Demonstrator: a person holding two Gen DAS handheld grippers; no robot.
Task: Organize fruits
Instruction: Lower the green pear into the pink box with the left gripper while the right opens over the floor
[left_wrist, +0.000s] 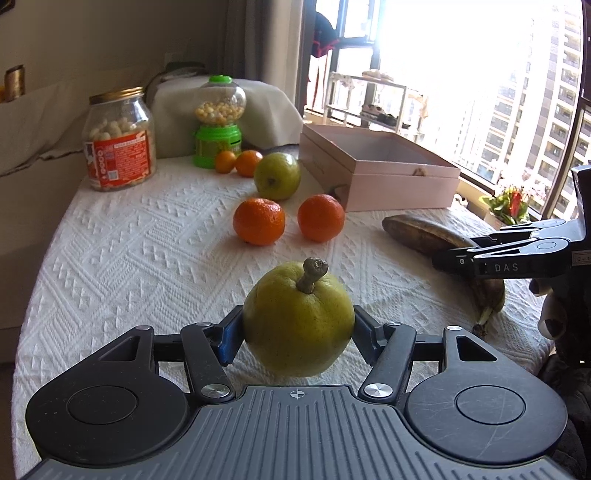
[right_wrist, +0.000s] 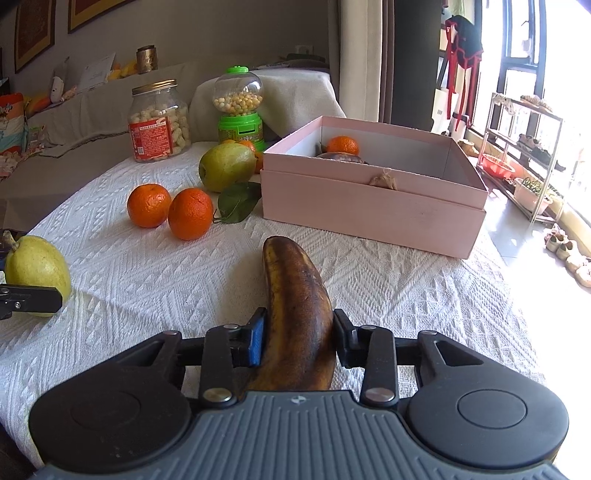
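Bruising is the main risk: the overripe banana (right_wrist: 295, 314), lying on the table (right_wrist: 406, 295), is clamped by the right tongs (right_wrist: 299, 338) and could split. The pear (left_wrist: 297, 317) is pinched by the left tongs (left_wrist: 298, 334); being round, it could slip before the box (right_wrist: 373, 206) is reached.

Home living room, sofa (right_wrist: 85, 110), shoe rack (right_wrist: 524, 147), framed pictures (right_wrist: 33, 33)
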